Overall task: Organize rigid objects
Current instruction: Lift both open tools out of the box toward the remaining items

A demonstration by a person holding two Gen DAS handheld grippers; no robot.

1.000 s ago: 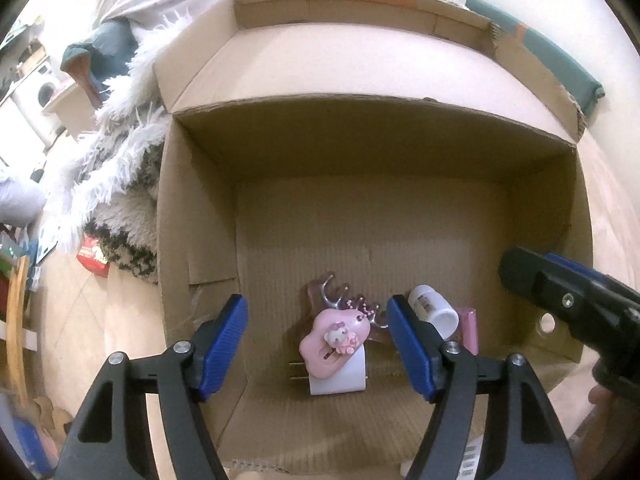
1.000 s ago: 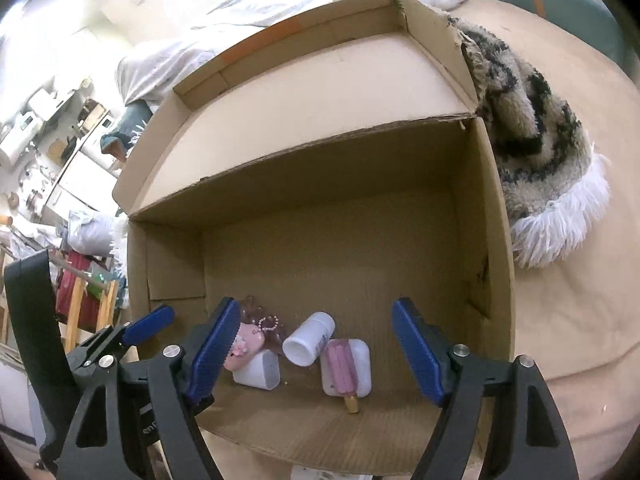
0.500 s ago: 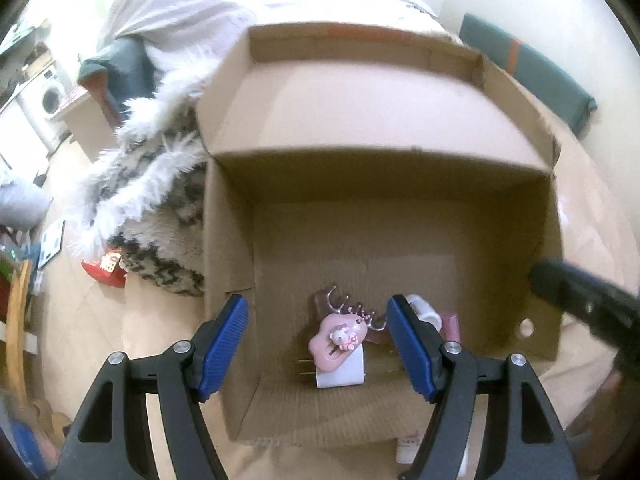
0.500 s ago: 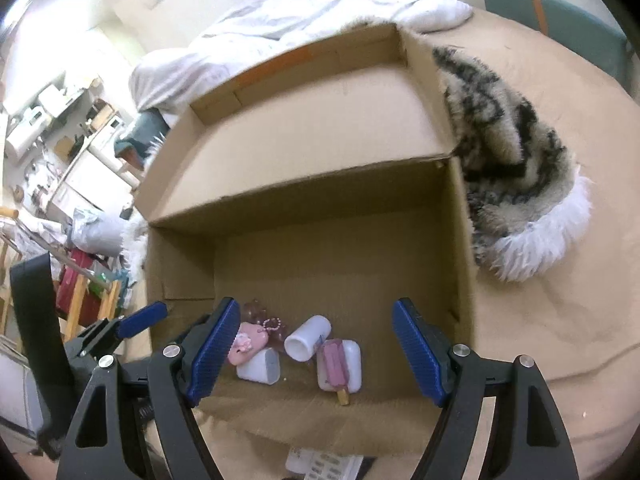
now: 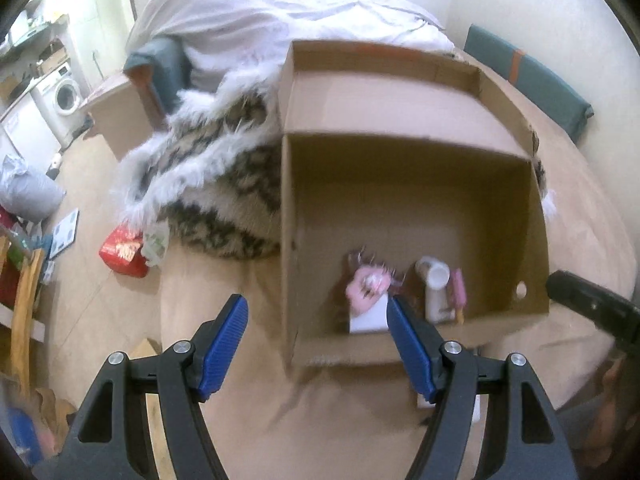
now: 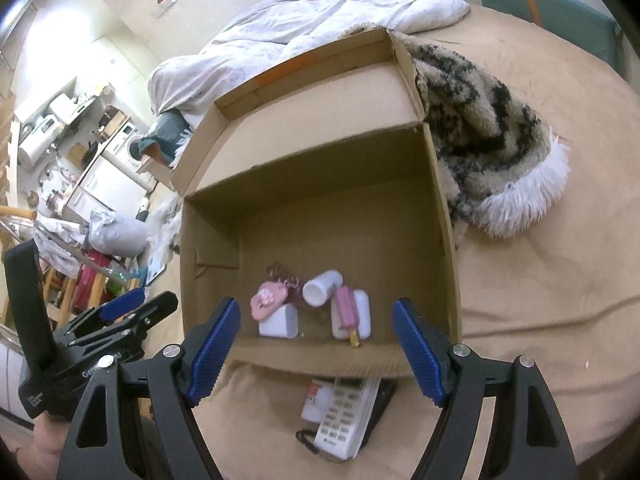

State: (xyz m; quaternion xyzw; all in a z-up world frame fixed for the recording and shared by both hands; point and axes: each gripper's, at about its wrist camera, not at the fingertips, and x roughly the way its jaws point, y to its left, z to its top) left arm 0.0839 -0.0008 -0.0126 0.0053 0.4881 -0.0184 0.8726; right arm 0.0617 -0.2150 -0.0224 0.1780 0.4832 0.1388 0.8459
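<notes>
Both our tools, left (image 5: 316,334) and right (image 6: 316,338), gape wide, empty; next we grab the remote (image 6: 345,420) outside the box (image 6: 444,240).

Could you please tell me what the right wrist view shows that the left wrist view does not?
Only the right wrist view shows the white remote lying on the bed outside the cardboard box. Only the left wrist view shows the red packet on the floor and the washing machine. Both show the box, the pink charm, the white bottle and the ice-lolly toy.
</notes>
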